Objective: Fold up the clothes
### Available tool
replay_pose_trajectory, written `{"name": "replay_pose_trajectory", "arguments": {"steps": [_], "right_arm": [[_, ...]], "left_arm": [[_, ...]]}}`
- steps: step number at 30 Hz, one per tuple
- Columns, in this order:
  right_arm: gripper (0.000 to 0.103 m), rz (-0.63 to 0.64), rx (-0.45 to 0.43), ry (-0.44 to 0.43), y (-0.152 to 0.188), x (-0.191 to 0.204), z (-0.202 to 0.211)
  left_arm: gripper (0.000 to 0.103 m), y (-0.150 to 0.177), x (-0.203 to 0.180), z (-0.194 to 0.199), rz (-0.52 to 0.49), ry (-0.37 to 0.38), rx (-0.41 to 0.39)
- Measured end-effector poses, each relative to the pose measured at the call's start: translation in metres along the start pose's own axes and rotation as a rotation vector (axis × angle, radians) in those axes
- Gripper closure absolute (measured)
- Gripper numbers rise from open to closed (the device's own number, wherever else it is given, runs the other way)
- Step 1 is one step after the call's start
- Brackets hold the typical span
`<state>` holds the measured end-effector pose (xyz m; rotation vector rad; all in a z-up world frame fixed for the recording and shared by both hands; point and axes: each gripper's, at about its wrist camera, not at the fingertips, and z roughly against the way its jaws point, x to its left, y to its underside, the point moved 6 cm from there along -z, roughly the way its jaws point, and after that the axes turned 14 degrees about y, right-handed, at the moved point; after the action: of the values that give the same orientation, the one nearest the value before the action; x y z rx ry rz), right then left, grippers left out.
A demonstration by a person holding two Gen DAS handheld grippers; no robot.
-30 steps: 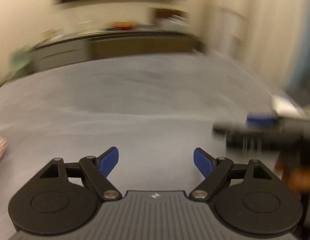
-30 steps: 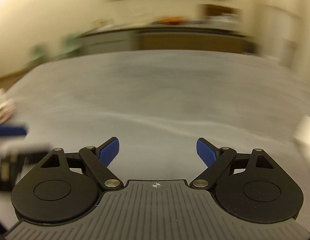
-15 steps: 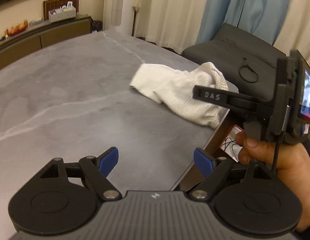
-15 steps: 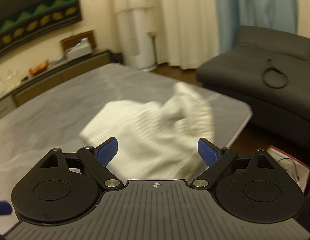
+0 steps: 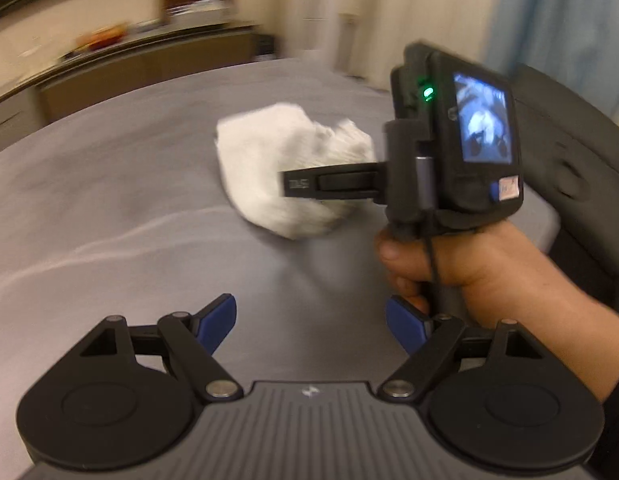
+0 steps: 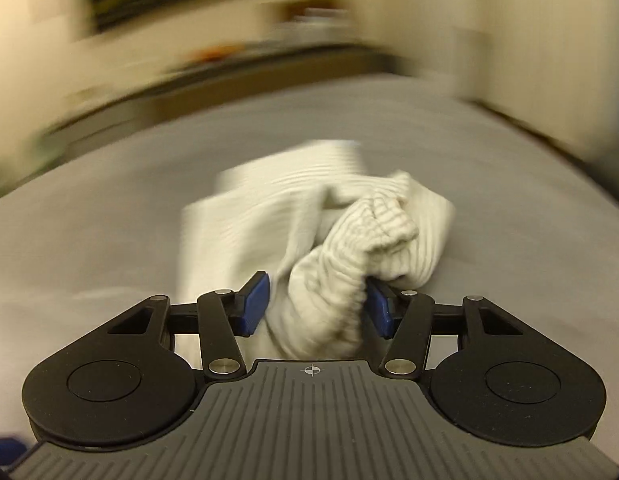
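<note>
Right gripper (image 6: 315, 308) in the white garment (image 6: 321, 236), left gripper (image 5: 311, 326) hanging back over the grey table (image 5: 109, 208).

In the right wrist view a ribbed bunch of cloth sits between the blue pads (image 6: 253, 304); the right pad is half hidden by fabric, and the jaws look part-closed, so whether they pinch it I cannot tell. The crumpled garment lies far on the table, toward its right edge. In the left wrist view the fingers are spread wide with nothing between them. A hand (image 5: 461, 272) holds the right gripper's handle, its fingertips hidden there. The background is blurred.
</note>
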<state>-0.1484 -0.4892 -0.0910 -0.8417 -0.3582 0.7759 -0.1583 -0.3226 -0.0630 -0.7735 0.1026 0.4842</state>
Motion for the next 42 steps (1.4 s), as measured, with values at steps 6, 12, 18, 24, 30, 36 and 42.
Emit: {"name": "replay_pose_trajectory", "arguments": {"steps": [6, 12, 18, 24, 30, 36, 42], "right_arm": [[0.023, 0.090, -0.008, -0.073, -0.014, 0.056, 0.027], [0.015, 0.263, -0.065, -0.023, -0.019, 0.051, 0.057], [0.006, 0.283, -0.046, -0.031, -0.034, 0.040, 0.046], [0.009, 0.232, 0.006, -0.059, -0.048, 0.027, 0.014], [0.010, 0.121, 0.056, -0.085, -0.061, 0.014, -0.005], [0.011, -0.015, 0.085, -0.133, -0.077, 0.004, 0.001], [0.010, -0.076, 0.159, -0.225, -0.074, 0.031, 0.001]], "left_arm": [[0.017, -0.003, 0.081, 0.022, 0.162, -0.132, -0.023], [0.015, -0.030, 0.103, 0.009, 0.183, -0.171, -0.005], [0.011, -0.067, 0.141, -0.016, 0.314, -0.205, -0.045], [0.010, -0.103, 0.154, -0.059, 0.128, -0.336, -0.059], [0.085, -0.121, 0.170, -0.080, 0.119, -0.314, -0.091], [0.085, -0.074, 0.146, 0.054, -0.040, -0.170, -0.261], [0.059, 0.036, 0.228, 0.087, 0.320, -0.213, -0.069]]}}
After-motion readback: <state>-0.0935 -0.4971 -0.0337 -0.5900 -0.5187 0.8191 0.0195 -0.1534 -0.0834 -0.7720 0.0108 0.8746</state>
